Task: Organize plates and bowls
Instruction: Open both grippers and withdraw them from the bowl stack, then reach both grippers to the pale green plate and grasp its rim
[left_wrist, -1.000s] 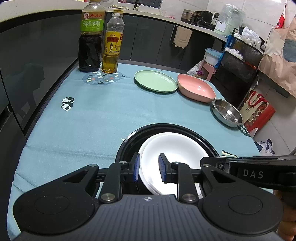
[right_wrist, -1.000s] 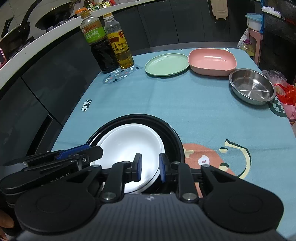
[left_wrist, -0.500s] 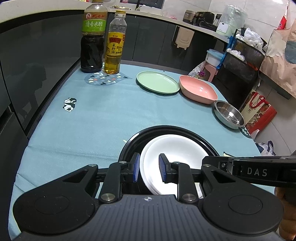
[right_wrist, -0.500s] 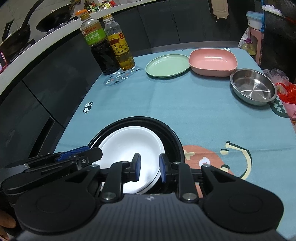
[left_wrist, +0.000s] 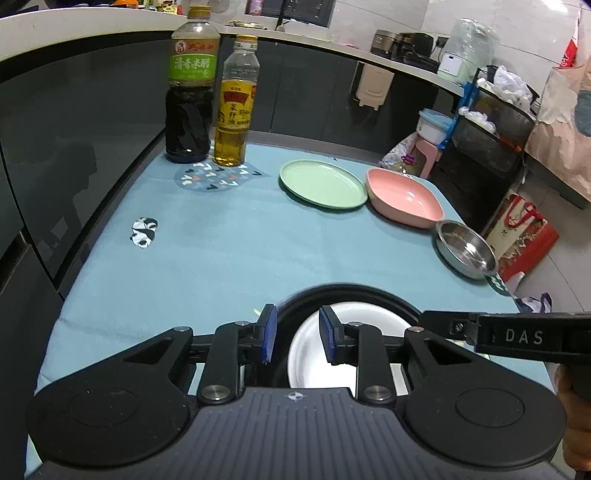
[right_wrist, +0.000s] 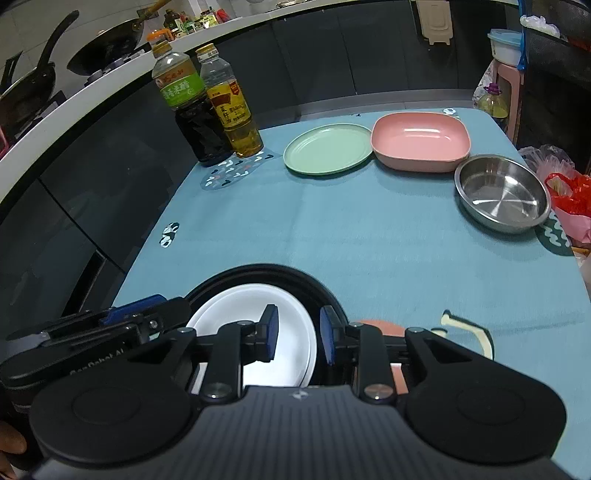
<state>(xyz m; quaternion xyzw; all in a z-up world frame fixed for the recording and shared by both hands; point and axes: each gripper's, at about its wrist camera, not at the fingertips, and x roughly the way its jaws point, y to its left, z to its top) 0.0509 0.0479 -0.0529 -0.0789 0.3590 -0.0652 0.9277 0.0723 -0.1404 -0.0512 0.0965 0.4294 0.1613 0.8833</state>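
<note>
A white plate (left_wrist: 362, 314) lies inside a larger black plate (left_wrist: 354, 291) at the near edge of the blue-clothed table. My left gripper (left_wrist: 298, 334) straddles the black plate's left rim. Its jaws are opening, with a gap showing on both sides of the rim. My right gripper (right_wrist: 298, 334) straddles the right edge of the white plate (right_wrist: 240, 306) and the black plate (right_wrist: 266, 271). Its jaws are opening too, and its pads stand off the rim. Farther back sit a green plate (right_wrist: 328, 147), a pink bowl (right_wrist: 421, 140) and a steel bowl (right_wrist: 502, 192).
A dark vinegar bottle (left_wrist: 190, 99) and a yellow oil bottle (left_wrist: 236, 107) stand at the far left corner. Dark cabinets line the left and far sides. Bags and a stool crowd the floor at right. Bare blue cloth (left_wrist: 240, 251) lies between the stack and the far dishes.
Both pairs of jaws have widened around the rim of the stacked plates. The stack now sits lower in both views.
</note>
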